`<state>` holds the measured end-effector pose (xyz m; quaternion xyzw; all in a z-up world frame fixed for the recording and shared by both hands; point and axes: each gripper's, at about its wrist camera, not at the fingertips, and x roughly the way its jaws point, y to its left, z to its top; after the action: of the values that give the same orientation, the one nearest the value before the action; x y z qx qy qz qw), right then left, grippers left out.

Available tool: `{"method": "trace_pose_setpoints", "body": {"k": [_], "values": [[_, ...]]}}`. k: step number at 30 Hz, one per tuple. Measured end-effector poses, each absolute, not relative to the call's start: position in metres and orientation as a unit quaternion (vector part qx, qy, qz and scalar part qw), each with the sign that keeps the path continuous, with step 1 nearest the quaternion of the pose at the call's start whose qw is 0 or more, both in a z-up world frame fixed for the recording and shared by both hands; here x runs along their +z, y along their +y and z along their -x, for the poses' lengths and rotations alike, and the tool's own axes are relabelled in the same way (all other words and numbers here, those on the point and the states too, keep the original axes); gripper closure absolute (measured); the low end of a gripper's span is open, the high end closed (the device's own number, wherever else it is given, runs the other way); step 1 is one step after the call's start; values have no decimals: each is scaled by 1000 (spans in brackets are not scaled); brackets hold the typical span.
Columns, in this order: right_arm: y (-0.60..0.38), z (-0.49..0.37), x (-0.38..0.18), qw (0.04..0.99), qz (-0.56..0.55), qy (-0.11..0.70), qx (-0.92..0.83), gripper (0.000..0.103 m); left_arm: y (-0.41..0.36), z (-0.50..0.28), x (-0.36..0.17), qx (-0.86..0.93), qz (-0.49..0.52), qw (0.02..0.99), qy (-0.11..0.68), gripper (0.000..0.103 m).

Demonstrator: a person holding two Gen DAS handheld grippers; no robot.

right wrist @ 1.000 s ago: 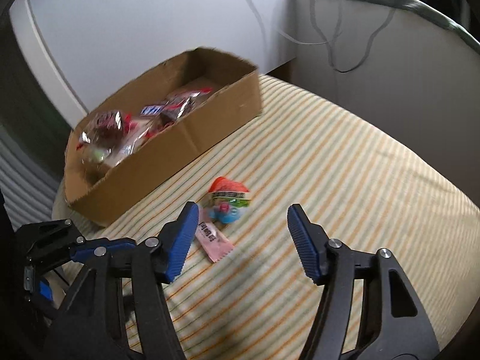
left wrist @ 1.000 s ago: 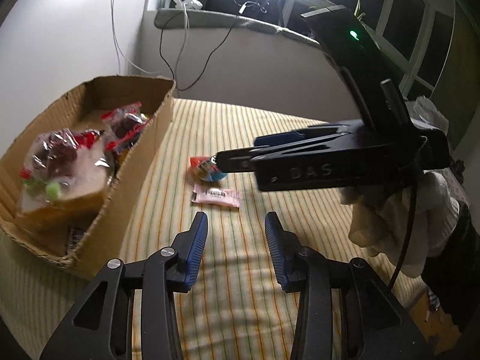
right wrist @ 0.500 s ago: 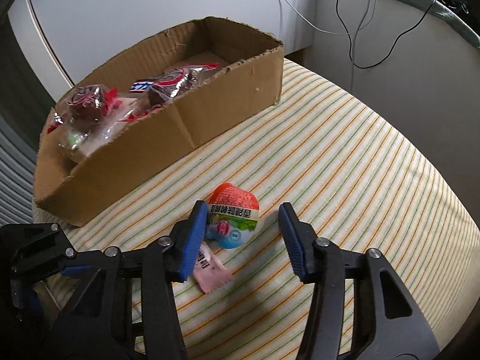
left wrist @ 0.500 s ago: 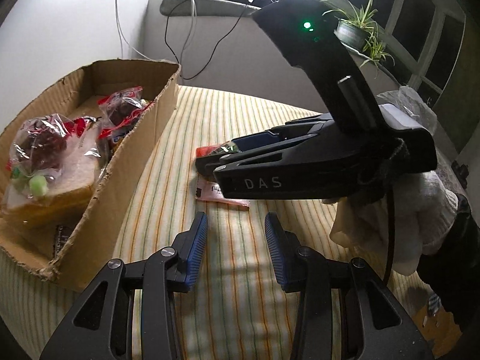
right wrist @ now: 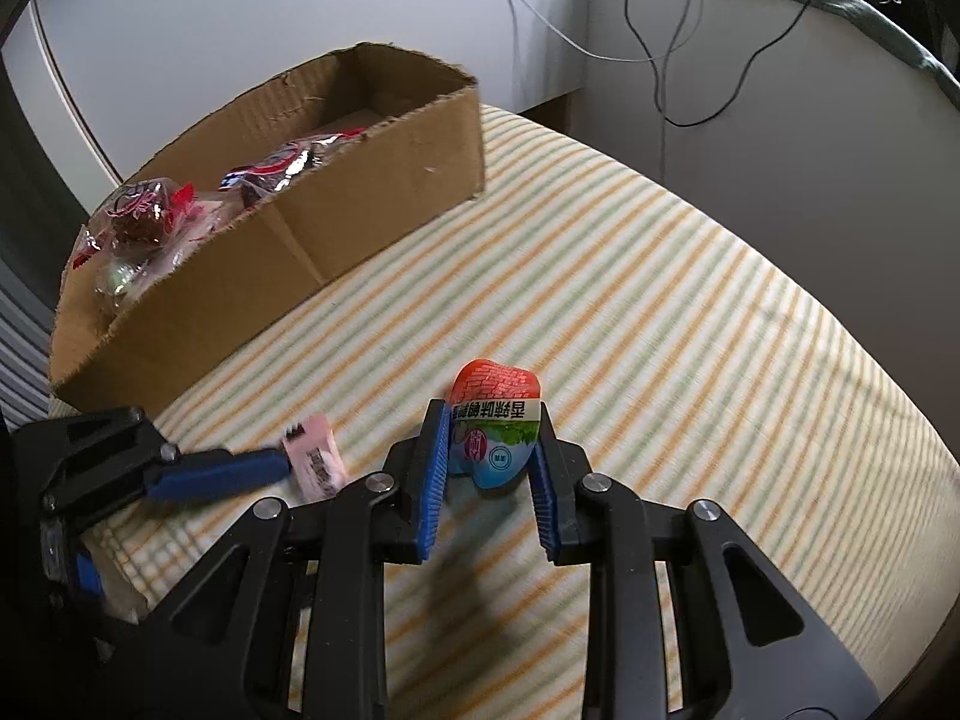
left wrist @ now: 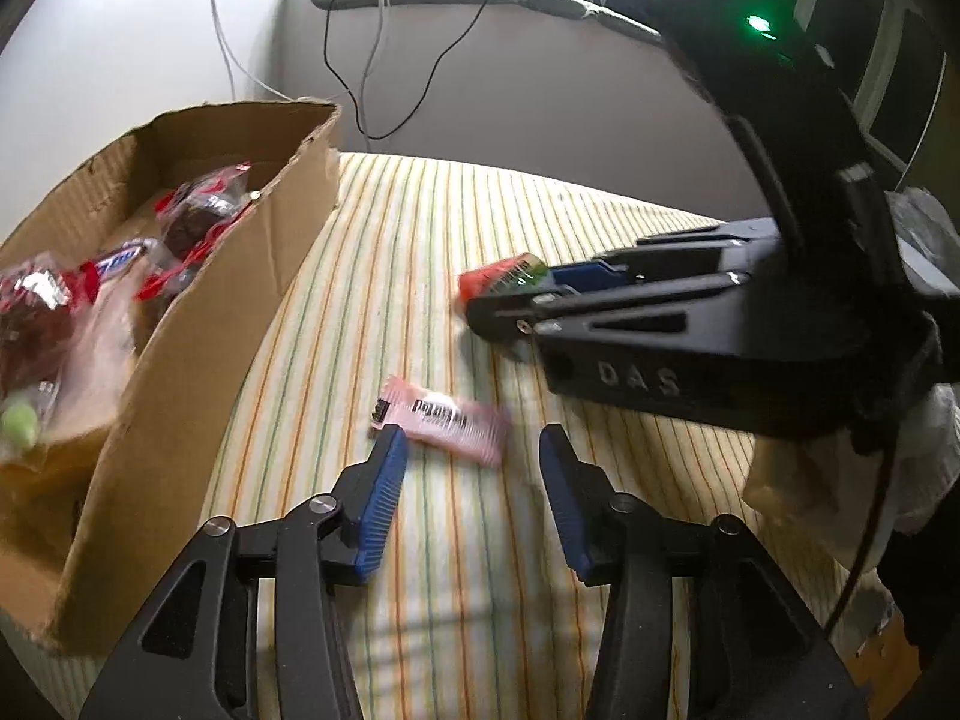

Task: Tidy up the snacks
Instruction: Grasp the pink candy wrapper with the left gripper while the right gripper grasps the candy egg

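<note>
Nearest in the right wrist view, the right claw (right wrist: pixel 491 450) has its two blue pads pressed against the sides of a small jelly cup (right wrist: pixel 495 420) with a red, white and pale blue lid; the cup is pinched between them, low over the striped worktop (right wrist: pixel 690 330). Just to the left, the left claw's blue finger (right wrist: pixel 222 471) reaches in from the side, its tip touching or nearly touching a pink candy wrapper (right wrist: pixel 315 465) that lies flat on the stripes.

In the left wrist view, the left claw (left wrist: pixel 468 480) has its jaws opening, standing partly apart with bare cloth between them. The pink candy wrapper (left wrist: pixel 447 420) lies just beyond the fingertips, its near left corner close to the left pad (left wrist: pixel 381 501); whether that pad touches it cannot be told, and the pads do not press on it. Farther off and to the right, the right claw (left wrist: pixel 516 294) comes in from the side, with the red edge of the jelly cup (left wrist: pixel 501 273) showing at its tip. A gloved hand (left wrist: pixel 840 480) holds that tool from below.

Beyond both snacks, to the left, a shallow cardboard box (right wrist: pixel 372 204) sits on the worktop, holding several clear-wrapped snacks (right wrist: pixel 138 222) with red trim. Behind it are a pale wall and dangling cables (right wrist: pixel 660 30).
</note>
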<state>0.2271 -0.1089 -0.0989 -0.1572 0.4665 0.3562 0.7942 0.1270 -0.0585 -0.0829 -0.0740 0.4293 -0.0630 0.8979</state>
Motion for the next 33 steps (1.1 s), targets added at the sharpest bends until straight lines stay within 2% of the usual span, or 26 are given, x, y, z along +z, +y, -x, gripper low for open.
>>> {"method": "trace_pose_setpoints", "body": {"k": [3,7,12,14,15,27,33], "values": [[-119,-228,-99,798,152,467,350,77,-64,-136,-83,-59,59,897,434,51],[-134,-229,-99,804,144,467,339,77,-74,-143,-87,-52,28,898,436,51],[-143,-228,-98,808,135,466,335,77,-70,-142,-90,-34,23,902,431,69],[-149,-226,-97,810,131,465,334,77,-64,-142,-88,-31,24,903,428,82],[-149,-225,-97,811,131,464,333,77,-63,-141,-88,-30,25,903,427,85],[-151,-214,-89,820,131,454,322,77,-63,-129,-79,-43,29,907,418,85],[-152,-207,-79,827,127,446,318,77,-62,-115,-57,-48,32,916,396,85]]}}
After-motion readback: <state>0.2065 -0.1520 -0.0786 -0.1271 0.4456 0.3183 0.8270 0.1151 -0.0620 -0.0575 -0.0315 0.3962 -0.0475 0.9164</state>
